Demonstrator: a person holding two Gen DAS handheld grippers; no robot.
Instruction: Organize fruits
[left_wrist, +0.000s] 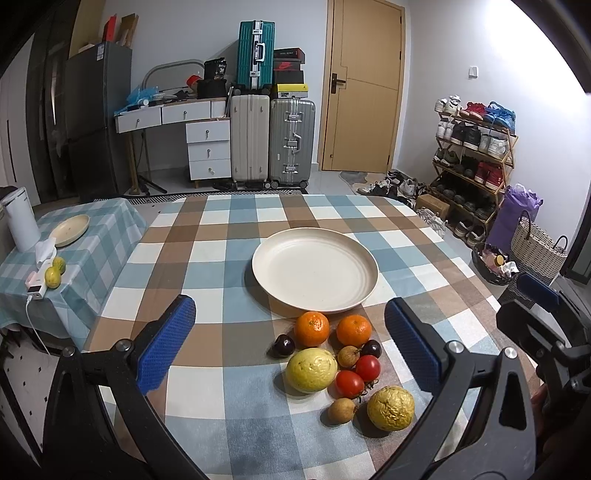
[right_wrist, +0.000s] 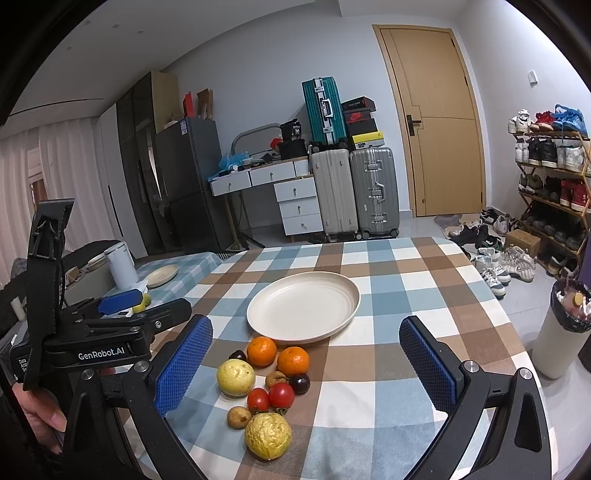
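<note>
A cream plate (left_wrist: 314, 275) (right_wrist: 303, 304) lies empty on the checked tablecloth. Just in front of it sits a cluster of fruit: two oranges (left_wrist: 312, 328) (right_wrist: 261, 351), two dark plums (left_wrist: 283, 345), two red tomatoes (left_wrist: 349, 383) (right_wrist: 281, 394), two small brown fruits (left_wrist: 341, 410), a smooth yellow fruit (left_wrist: 311, 370) (right_wrist: 235, 377) and a wrinkled yellow fruit (left_wrist: 390, 402) (right_wrist: 268, 435). My left gripper (left_wrist: 291, 347) hovers open over the cluster, holding nothing. My right gripper (right_wrist: 306, 365) is open too, above the fruit from the right side, with nothing in it.
A lower side table (left_wrist: 107, 229) on the left carries a second plate (left_wrist: 70, 229), a white kettle (left_wrist: 21, 219) and two yellow-green fruits (left_wrist: 52, 276). A lined bin (right_wrist: 561, 332) stands past the table's right edge. Suitcases, drawers and a shoe rack line the far wall.
</note>
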